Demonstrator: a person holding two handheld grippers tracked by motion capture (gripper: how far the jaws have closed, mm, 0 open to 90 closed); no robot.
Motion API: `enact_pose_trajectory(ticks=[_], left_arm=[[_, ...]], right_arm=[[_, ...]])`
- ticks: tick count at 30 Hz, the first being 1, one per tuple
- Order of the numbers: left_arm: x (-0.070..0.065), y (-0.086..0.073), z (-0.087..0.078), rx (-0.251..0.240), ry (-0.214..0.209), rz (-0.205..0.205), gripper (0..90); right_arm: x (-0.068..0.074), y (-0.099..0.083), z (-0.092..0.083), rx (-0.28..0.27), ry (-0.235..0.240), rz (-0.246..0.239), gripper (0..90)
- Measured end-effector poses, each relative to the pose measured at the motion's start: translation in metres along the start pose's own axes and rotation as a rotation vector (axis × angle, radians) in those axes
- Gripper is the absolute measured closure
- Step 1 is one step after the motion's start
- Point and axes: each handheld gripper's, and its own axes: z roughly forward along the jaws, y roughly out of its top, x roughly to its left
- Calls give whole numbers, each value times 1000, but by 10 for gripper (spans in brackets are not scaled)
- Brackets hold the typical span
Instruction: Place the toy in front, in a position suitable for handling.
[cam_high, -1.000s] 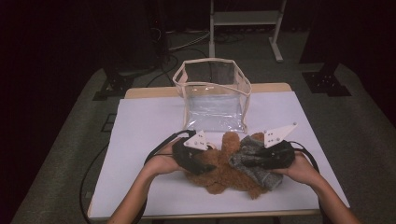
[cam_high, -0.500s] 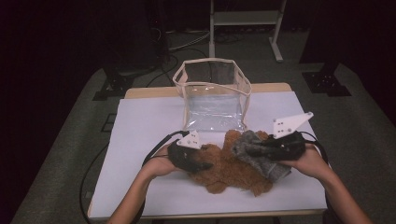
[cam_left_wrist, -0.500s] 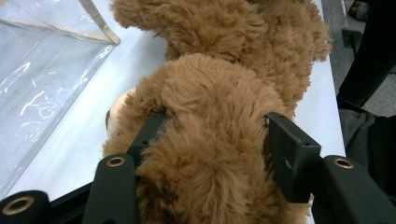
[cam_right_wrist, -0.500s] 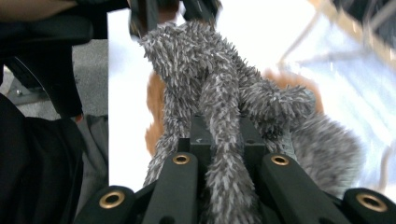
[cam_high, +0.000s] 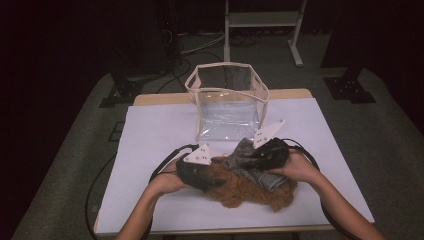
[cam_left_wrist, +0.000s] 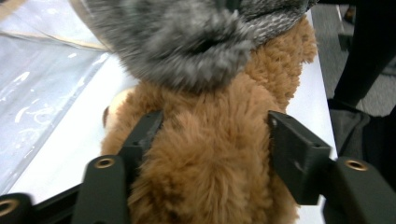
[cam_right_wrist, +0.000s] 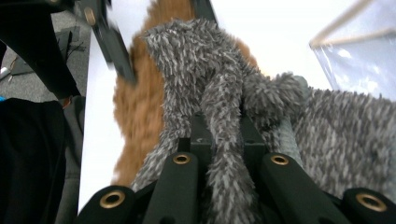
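The white surface (cam_high: 150, 150) carries everything here, and the clear bag (cam_high: 227, 102) standing open at its far middle serves as the landmark. The bag is upright, mouth upward, with nothing visible inside it.

Just in front of the bag, on the person's side, lies the brown plush toy (cam_high: 250, 192), flat on the surface, the biggest loose thing. On top of it, on its side toward the bag, is the grey fuzzy garment (cam_high: 245, 162), smaller and partly draped over the brown fur.

The right claw (cam_high: 255, 159) is pinched nearly closed on a fold of the grey garment; in the right gripper view the fuzzy strip (cam_right_wrist: 219, 135) runs straight up between its jaws. Compared with half a second ago, this claw has travelled leftward and toward the bag, and the grey garment has come with it, now bunched higher and closer to the bag's front wall.

The left claw (cam_high: 212, 181) sits in front of the bag and slightly left, its jaws half wide around the brown toy's body (cam_left_wrist: 210, 158). They have just been opening a little, and the fur bulges between them without being clearly squeezed.

My reading: the grey piece is being peeled off while the left claw steadies the brown toy, so the garment looks headed for the bag next.
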Motion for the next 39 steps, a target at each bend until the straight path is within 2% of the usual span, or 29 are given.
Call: enact_pose_trajectory(ticks=[2,5,10,15,17,22,23,25,27,29,32,34,36,38,39], left_arm=[[2,-3,-3,-14,10,-6,297],[5,-11,-4,1,23,-21,219],[11,-27,0,-28,12,-52,164],[17,-40,6,-56,-27,-96,106],[17,-43,7,-59,-43,-98,103],[17,-46,11,-57,-44,-107,97],[17,-46,12,-63,-46,-112,111],[16,-45,11,-58,-36,-109,232],[16,-41,9,-62,-39,-113,304],[14,-36,7,-73,-42,-109,345],[13,-28,5,-94,-44,-91,368],[12,-21,4,-104,-43,-71,375],[10,-14,2,-126,-47,-61,385],[6,-9,0,-146,-52,-52,386],[5,-7,-1,-136,-48,-43,385]], right_arm=[[-1,-8,-4,-9,8,13,808],[-1,-16,-9,-16,8,27,809],[-3,-28,-14,-40,11,53,810],[-4,-36,-18,-45,14,62,810],[-4,-39,-20,-44,12,73,811],[-3,-44,-23,-49,10,78,810],[-3,-45,-23,-50,8,76,810],[-2,-45,-24,-50,6,78,810],[-1,-40,-27,-41,-7,68,808],[3,-28,-35,-44,-30,38,808],[10,-5,-51,-91,-53,-17,808],[14,9,-54,-116,-57,-46,808],[17,23,-50,-110,-60,-75,807],[16,27,-39,-74,-59,-82,806],[14,25,-35,-57,-55,-80,806]])
